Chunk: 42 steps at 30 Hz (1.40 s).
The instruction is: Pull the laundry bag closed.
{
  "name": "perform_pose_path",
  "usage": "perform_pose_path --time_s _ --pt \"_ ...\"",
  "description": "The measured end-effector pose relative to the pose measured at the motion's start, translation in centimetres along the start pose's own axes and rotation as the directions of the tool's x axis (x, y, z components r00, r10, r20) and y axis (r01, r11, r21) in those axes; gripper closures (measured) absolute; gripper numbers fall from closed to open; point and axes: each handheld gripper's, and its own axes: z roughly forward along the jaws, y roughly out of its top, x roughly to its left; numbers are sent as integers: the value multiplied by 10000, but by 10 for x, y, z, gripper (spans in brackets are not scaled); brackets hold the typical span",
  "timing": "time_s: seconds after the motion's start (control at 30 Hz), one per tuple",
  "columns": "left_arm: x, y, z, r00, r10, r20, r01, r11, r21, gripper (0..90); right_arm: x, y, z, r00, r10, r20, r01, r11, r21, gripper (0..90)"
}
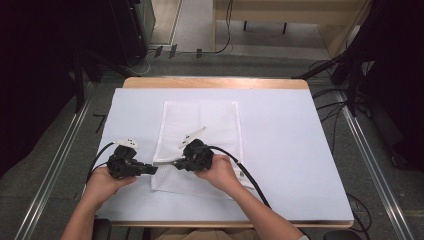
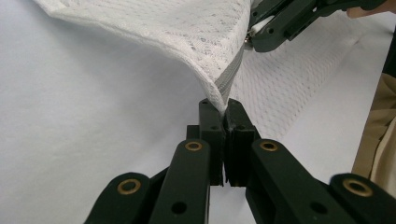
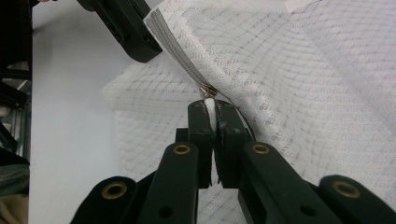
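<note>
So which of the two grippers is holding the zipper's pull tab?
The right gripper: its jaws pinch the white pull tab by the slider. The left gripper clamps the mesh bag's corner at the zipper's end.
</note>
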Motion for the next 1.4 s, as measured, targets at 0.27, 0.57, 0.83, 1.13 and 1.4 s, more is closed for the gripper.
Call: perform_pose_path --time_s 0.27,0.57,0.83,1.13,1.4 --pt "1 -1 -1 10000 68 -55 -68 10000 -7 887 0 0 -2 9999 -112 47 112 9999 22 882" --pt "1 -1 0 9999 98 -65 -97 9999 57 887 -4 -5 -6 9999 18 136 -19 10000 82 881" --pt "1 -1 0 10000 87 -3 -87 9999 49 887 -5 -8 -10 9999 86 96 -87 9999 98 881" --pt "1 -1 0 10000 95 24 -95 9999 79 887 -6 -10 -14 9999 27 124 -29 9998 184 881" --pt "0 -2 -1 9999 122 44 -122 9999 49 887 -7 -13 -19 9999 32 156 -34 9999 165 881"
